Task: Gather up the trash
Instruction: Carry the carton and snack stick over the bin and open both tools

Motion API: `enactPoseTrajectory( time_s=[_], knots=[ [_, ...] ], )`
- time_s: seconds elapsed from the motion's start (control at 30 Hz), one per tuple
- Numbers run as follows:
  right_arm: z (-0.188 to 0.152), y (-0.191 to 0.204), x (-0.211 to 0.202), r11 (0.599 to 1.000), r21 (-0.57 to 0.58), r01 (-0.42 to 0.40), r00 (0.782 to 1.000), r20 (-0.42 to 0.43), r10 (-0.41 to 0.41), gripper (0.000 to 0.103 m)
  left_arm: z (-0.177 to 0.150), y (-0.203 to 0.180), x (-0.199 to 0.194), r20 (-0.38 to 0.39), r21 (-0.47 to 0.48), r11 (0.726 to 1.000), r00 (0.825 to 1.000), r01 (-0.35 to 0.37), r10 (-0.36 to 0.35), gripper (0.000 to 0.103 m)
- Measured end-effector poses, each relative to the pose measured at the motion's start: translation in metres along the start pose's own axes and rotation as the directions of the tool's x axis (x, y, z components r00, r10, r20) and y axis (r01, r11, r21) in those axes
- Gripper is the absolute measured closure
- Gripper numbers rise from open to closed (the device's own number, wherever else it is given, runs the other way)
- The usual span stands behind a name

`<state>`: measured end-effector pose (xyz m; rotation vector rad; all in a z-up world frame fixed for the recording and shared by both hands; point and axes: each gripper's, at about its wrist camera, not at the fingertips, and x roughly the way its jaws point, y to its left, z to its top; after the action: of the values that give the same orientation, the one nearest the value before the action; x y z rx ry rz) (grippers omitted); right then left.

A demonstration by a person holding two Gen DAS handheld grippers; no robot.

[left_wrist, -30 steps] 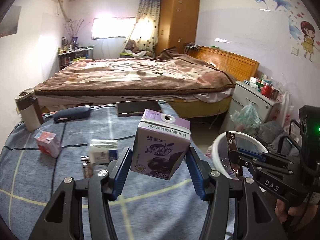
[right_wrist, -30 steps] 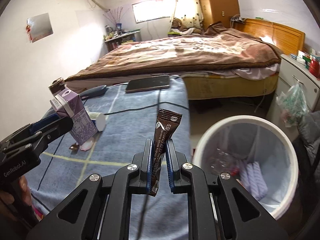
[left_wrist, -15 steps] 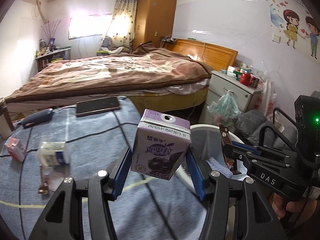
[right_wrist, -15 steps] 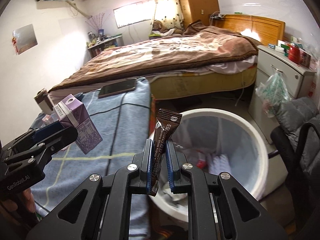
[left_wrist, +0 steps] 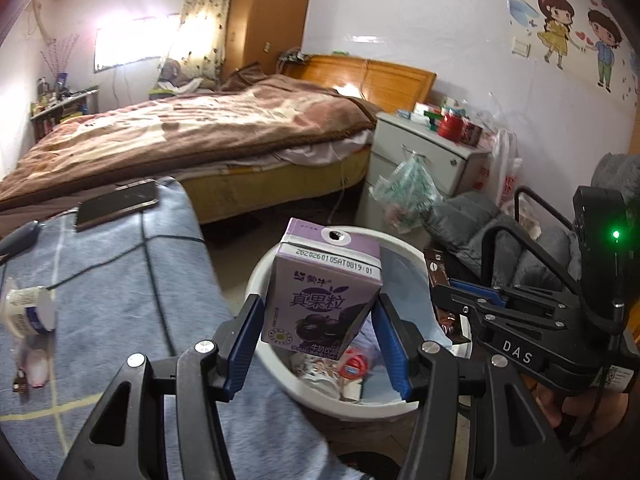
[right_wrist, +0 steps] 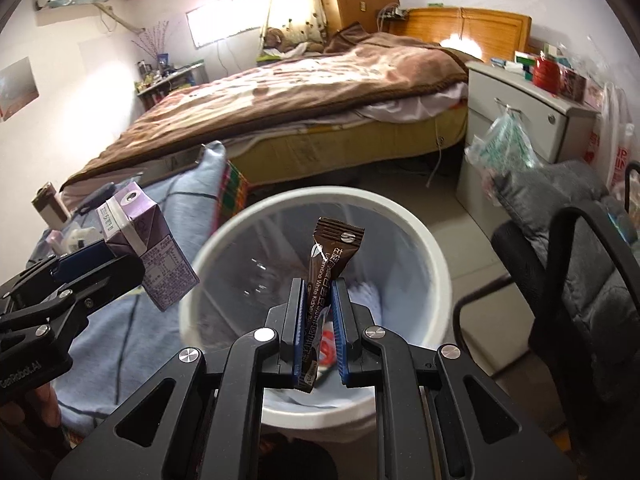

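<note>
Over white bin [left_wrist: 256,280], purple carton [left_wrist: 320,292]

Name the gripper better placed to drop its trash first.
Right. The right gripper holds the brown sachet over the middle of the white bin; the left gripper's purple carton hangs nearer its rim.

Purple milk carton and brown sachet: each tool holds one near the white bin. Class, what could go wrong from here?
1. The purple milk carton in the left tool looks near the rim of the white bin; released now, it might land outside.
2. The thin brown sachet in the right tool could flutter sideways when dropped.
</note>
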<state>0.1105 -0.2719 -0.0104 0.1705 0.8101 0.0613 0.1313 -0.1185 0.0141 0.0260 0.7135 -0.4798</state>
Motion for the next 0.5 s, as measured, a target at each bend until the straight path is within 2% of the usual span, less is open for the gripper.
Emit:
enactPoseTrajectory(
  time_s=[0.33, 0.5],
  knots=[
    [-0.007, -0.016, 0.014, 1.000, 0.008, 0.013, 0.999, -0.053, -0.012, 0.088, -0.005, -0.020, 0.024, -0.055, 0.018, 1.000, 0.998, 0.010, -0.009, 0.045],
    [-0.007, -0.017, 0.020, 1.000, -0.023, 0.012, 0.997, -0.076, -0.013, 0.086, -0.006, -0.020, 0.030, -0.070, -0.008, 1.000, 0.997, 0.023, -0.024, 0.045]
  ],
)
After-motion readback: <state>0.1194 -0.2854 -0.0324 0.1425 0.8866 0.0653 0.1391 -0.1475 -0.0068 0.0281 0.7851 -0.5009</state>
